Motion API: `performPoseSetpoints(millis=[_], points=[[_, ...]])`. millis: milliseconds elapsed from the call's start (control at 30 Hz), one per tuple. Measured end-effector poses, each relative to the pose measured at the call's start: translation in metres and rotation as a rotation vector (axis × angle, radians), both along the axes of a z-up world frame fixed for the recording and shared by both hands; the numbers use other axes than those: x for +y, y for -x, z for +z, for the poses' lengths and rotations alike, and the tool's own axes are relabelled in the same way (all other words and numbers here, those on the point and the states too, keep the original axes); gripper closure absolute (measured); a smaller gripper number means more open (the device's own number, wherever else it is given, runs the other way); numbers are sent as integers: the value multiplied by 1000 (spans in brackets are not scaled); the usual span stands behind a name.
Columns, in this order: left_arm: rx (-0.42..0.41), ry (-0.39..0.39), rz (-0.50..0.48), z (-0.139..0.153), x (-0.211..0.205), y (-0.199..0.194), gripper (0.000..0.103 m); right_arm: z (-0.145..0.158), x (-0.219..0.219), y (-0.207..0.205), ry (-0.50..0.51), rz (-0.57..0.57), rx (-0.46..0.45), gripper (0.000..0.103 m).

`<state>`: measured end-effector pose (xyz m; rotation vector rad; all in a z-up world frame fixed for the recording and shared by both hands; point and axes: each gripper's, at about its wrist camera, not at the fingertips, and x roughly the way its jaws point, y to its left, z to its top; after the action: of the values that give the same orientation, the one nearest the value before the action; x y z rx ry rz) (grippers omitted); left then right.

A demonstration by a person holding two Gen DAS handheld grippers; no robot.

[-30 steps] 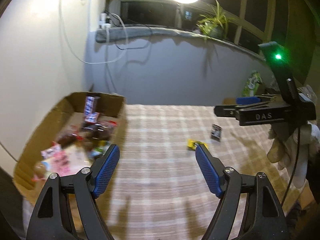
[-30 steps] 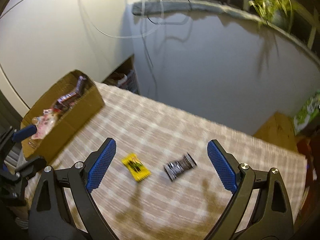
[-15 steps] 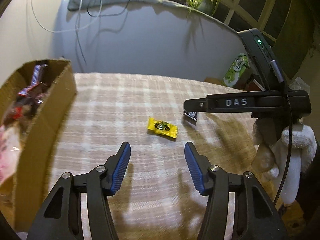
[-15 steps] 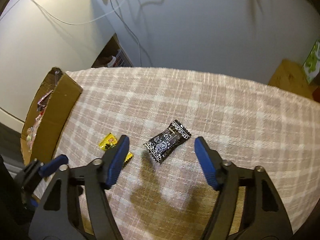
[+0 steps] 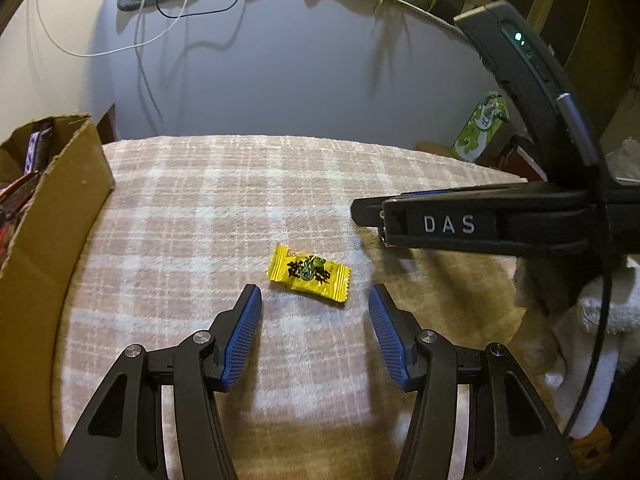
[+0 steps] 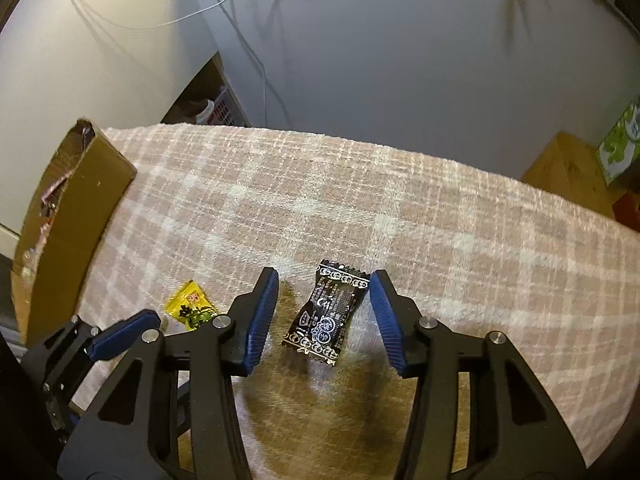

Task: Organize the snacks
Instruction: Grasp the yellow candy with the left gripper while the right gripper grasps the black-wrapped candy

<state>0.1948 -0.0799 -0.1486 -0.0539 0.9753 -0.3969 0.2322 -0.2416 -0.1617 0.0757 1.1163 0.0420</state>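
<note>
Both grippers are closing in: right gripper (image 6: 324, 280), wide, straddling black snack (image 6: 326, 318) mid-frame; left gripper (image 5: 314, 300), wide, nearing yellow snack (image 5: 309, 273). Next we are pinching.

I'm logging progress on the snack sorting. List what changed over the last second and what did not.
Both grippers came down toward the plaid cloth and narrowed their jaws. The left gripper closed in on the yellow candy wrapper; the right gripper now straddles the black printed snack packet. Nothing is gripped yet. Both snacks and the brown cardboard box stayed in place.
</note>
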Motion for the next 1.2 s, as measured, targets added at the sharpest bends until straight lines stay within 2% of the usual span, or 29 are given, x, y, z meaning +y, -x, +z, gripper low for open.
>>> performPoseSetpoints(millis=[67, 133, 267, 433, 500, 567, 600, 667, 700, 800, 1200], points=[[-1, -13, -2, -4, -5, -2, 48, 0, 1, 0, 55, 19, -3, 69], [-9, -29, -6, -5, -11, -5, 48, -1, 1, -1, 75, 37, -1, 74], [-23, -51, -13, -6, -21, -8, 48, -1, -10, 4, 118, 44, -5, 74], [-43, -99, -8, -8, -29, -12, 48, 0, -20, 12, 124, 49, -13, 74], [-55, -122, 8, -8, -31, -13, 64, 0, -20, 13, 132, 59, -18, 74], [-60, -129, 22, -9, -30, -13, 70, 0, -20, 13, 135, 64, -25, 74], [-63, -136, 27, -9, -29, -14, 81, 0, -20, 13, 136, 66, -28, 74], [-71, -149, 42, -9, -24, -15, 94, 2, -23, 16, 135, 67, -34, 74], [-66, -133, 47, -9, -20, -16, 97, 2, -23, 16, 134, 67, -38, 74], [-58, -101, 56, -10, -12, -18, 100, 1, -23, 18, 130, 71, -47, 74], [-86, -71, 48, -3, -7, -9, 103, 3, -33, 32, 83, 65, -74, 74]])
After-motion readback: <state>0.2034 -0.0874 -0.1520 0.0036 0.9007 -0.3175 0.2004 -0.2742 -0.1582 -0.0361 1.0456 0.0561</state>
